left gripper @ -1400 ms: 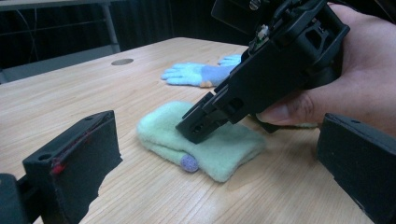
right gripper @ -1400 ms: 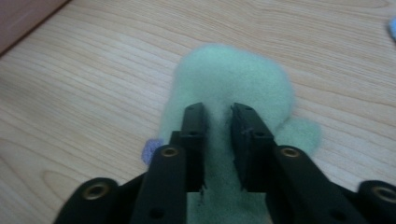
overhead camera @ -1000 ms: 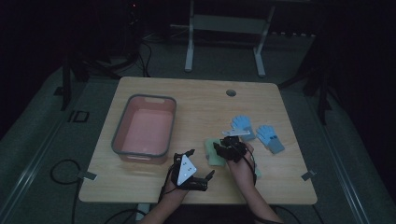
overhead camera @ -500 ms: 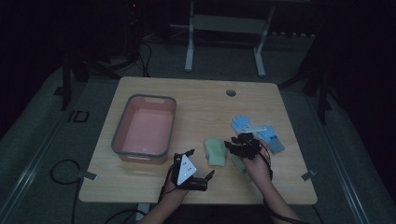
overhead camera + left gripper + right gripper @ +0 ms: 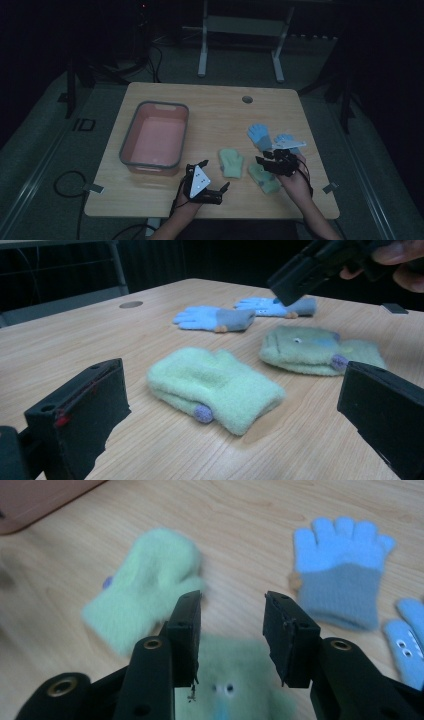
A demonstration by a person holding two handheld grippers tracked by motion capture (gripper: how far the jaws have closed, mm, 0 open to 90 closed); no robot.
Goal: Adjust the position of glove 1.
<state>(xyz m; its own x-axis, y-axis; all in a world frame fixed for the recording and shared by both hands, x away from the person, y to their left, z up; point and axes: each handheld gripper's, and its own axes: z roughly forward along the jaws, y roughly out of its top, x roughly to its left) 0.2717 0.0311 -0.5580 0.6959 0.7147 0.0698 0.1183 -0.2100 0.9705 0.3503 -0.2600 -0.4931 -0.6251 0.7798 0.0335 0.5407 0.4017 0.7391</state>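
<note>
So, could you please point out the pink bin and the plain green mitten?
pink bin (image 5: pixel 126 159), high view, on its grey front rim.
plain green mitten (image 5: pixel 215 385), left gripper view, on the middle of its fleece.

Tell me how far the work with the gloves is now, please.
Nothing looks finished: the tub holds no glove. The right gripper hangs open over one green glove. The left gripper is open, empty. The other green glove and two blue gloves remain on the table.
</note>
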